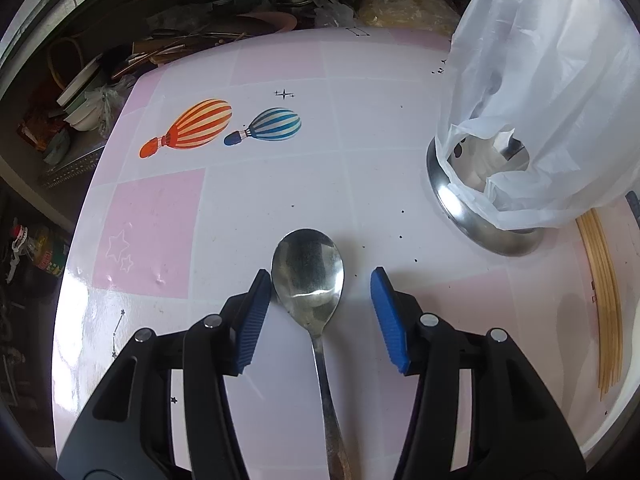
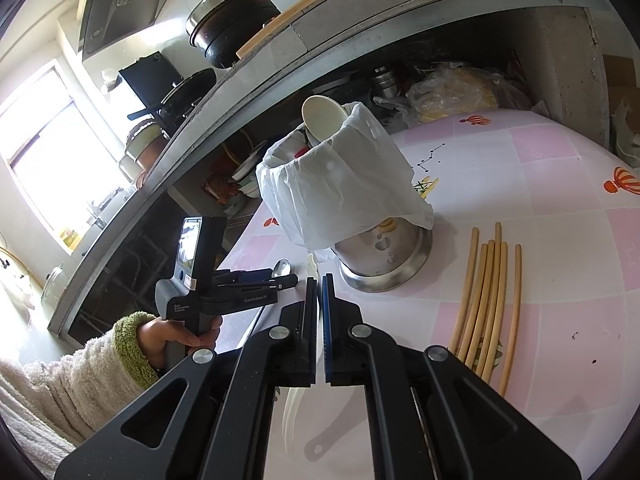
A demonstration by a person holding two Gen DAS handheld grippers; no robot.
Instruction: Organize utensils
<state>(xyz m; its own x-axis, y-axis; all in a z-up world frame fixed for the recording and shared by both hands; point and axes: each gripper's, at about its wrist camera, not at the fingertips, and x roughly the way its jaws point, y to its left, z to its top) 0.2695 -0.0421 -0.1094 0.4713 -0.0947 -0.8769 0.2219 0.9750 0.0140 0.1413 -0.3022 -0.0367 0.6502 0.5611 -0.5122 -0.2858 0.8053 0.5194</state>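
left gripper (image 1: 318,276) jaws apart around spoon (image 1: 308,272) lying on tabletop (image 1: 280,184), not pinching; right gripper (image 2: 319,280) jaws closed, perhaps on something thin and white.

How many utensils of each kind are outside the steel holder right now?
Shiny metal spoon: 1
Pale wooden chopsticks: 6, as far as they can be told apart
Flat white plastic utensil, in the right fingers: 1
Total: 8
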